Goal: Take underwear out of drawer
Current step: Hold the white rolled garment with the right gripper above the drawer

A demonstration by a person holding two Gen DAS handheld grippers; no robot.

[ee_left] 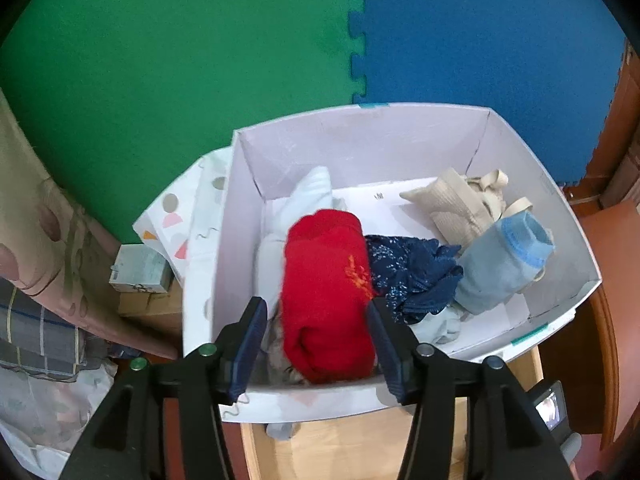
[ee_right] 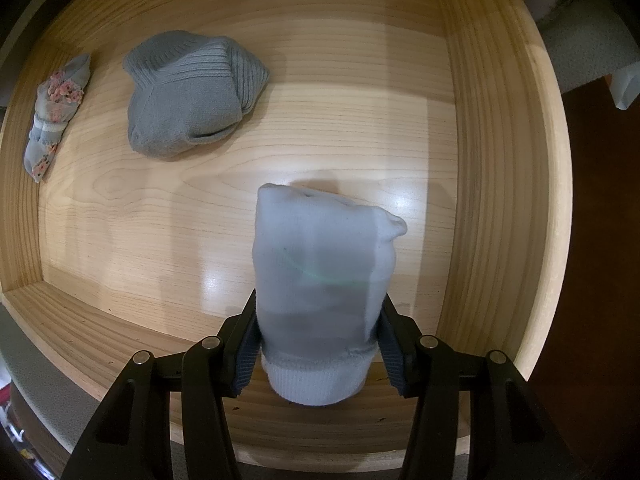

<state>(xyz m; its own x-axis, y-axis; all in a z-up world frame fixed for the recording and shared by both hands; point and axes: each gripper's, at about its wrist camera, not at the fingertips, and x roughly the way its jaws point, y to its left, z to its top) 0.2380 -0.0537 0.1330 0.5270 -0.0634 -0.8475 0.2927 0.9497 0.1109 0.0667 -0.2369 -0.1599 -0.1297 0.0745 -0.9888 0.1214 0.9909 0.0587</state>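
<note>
In the right wrist view my right gripper point(ee_right: 318, 316) is shut on a pale blue rolled garment point(ee_right: 320, 280) and holds it above the floor of the wooden drawer point(ee_right: 500, 160). A grey ribbed bundle point(ee_right: 192, 96) and a small floral piece point(ee_right: 52, 116) lie on the drawer floor at the back left. In the left wrist view my left gripper point(ee_left: 316, 312) is over a white box point(ee_left: 360, 136). Its fingers flank a red rolled garment point(ee_left: 326, 292) that rests in the box, with slight gaps on both sides.
The white box also holds a white piece point(ee_left: 304, 196), a navy patterned piece point(ee_left: 412, 276), a light blue roll point(ee_left: 500, 264) and a beige piece point(ee_left: 460, 204). Green point(ee_left: 160, 60) and blue point(ee_left: 480, 40) foam mats lie beyond. A small carton point(ee_left: 140, 272) sits left of the box.
</note>
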